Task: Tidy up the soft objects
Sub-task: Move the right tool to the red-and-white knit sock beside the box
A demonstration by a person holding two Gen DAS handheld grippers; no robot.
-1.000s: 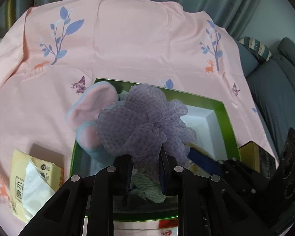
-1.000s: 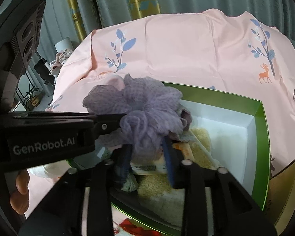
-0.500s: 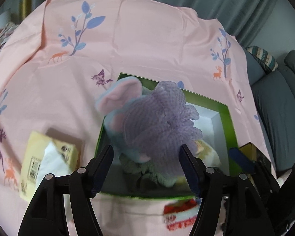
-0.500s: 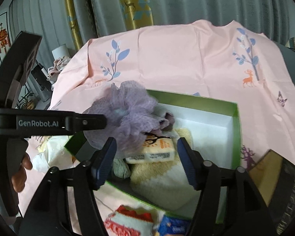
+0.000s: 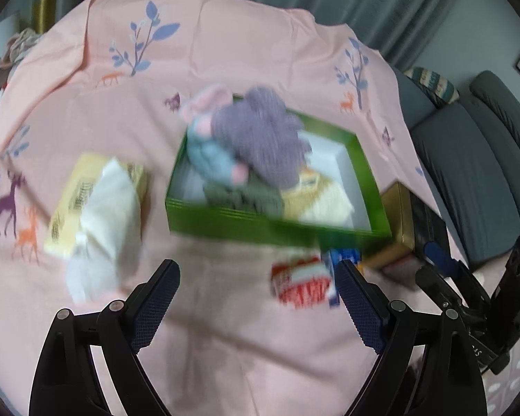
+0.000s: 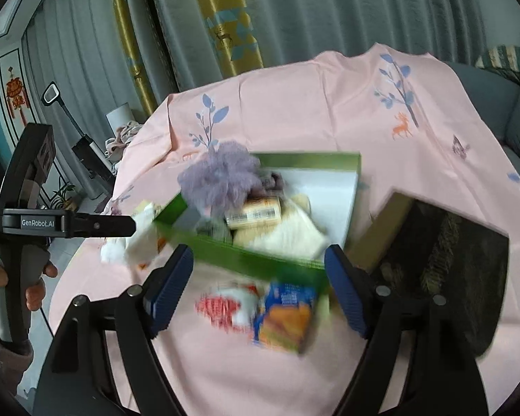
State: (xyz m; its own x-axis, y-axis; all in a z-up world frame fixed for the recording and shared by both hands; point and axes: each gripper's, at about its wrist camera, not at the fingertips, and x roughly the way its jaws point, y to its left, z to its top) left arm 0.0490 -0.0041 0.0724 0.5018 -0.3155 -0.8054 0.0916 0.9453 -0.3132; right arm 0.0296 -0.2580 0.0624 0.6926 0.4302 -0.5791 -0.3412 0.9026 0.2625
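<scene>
Both tongs apart and empty above the tabletop; soft items lie in the green box.

The left tongs (image 5: 258, 298) and right tongs (image 6: 258, 291) each stand with jaws spread wide, gripping nothing, over the pink cloth (image 5: 225, 52) that covers the tabletop. The green box (image 5: 277, 223) sits beyond them, its lid off. A purple mesh sponge (image 5: 263, 145) rests on top at the box's far left corner, touching a pink-and-blue plush toy (image 5: 208, 142). A grey-green knit item (image 5: 246, 199) and a cream towel (image 6: 284, 235) lie inside as well. A red-and-white sock (image 6: 227, 306) and a blue-orange packet (image 6: 284, 315) lie on the cloth just in front of the box. A yellow tissue pack (image 5: 97, 201) lies to its left. Motion blur obscures finer detail.
</scene>
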